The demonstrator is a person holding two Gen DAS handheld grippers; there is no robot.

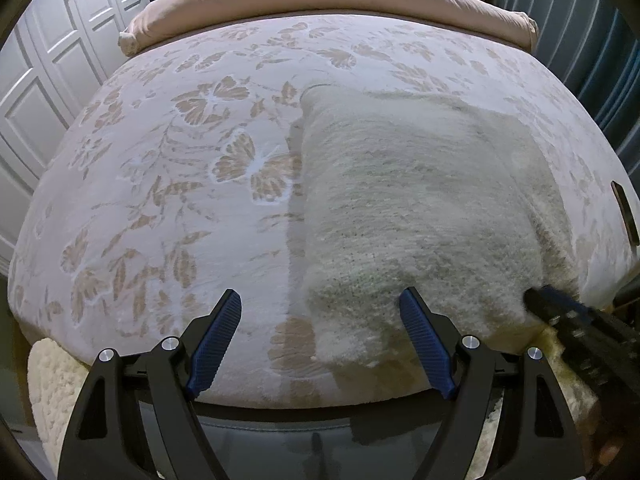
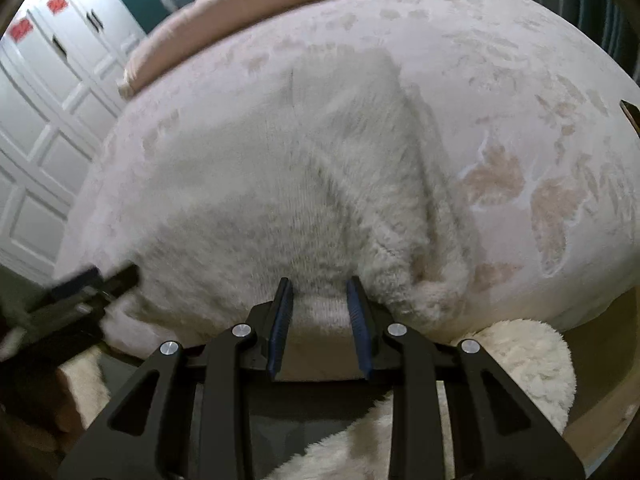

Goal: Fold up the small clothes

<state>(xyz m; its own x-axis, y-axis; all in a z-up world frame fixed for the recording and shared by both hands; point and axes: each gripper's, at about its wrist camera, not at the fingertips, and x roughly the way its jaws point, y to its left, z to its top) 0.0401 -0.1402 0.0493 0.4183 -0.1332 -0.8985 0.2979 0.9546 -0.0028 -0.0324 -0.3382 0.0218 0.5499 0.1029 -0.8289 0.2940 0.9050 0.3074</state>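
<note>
Left wrist view has our left hand-held gripper [image 1: 320, 336] tilted steeply down over the near edge of the bed [image 1: 160, 200], jaws spread wide with nothing between them; the right finger overlaps the garment's near-left corner, contact unclear. Our right hand-held gripper [image 2: 320, 308] also angles down, its jaws narrow around the near hem of the fluffy sweater [image 2: 280, 200], though we cannot tell whether the ribbed blue pads [image 2: 280, 320] actually pinch it. The sweater, cream and fuzzy with a knitted grain, lies folded into a rough rectangle on the bed's butterfly-embossed pinkish cover. A rolled peach duvet [image 1: 320, 0] lines the far edge. Motion blur softens the right wrist view, and a shaggy rug [image 2: 532, 364] is cut off below.
</note>
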